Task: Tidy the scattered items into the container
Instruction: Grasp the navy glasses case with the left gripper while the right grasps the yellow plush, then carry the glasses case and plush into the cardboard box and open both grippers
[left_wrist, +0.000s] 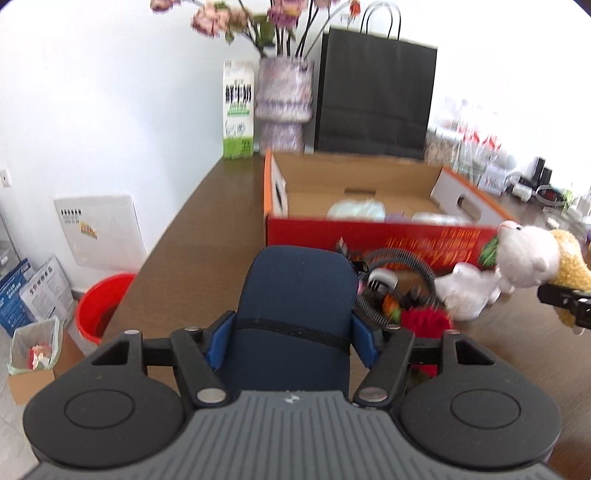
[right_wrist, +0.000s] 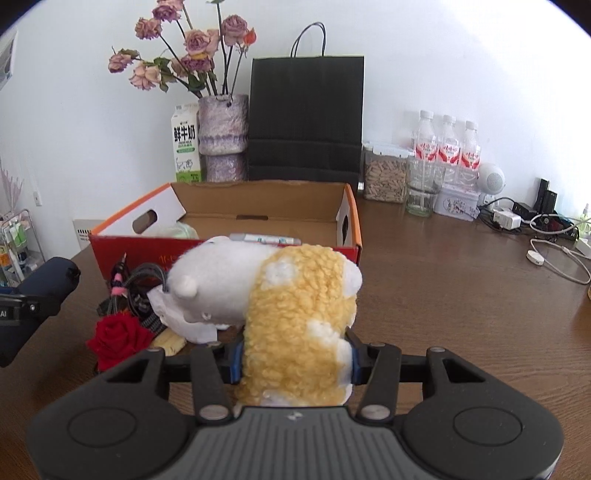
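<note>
Plush toy clamped in right hand-held gripper; left hand-held gripper clamps navy pouch.

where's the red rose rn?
The red rose lies on the table in front of the cardboard box, low left in the right wrist view, beside the black cable bundle and crumpled tissue.

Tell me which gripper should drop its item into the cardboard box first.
Right, probably. The right gripper holds the yellow-and-white plush toy almost at the red cardboard box front wall. The left gripper, holding the navy blue pouch, sits further back.
</note>
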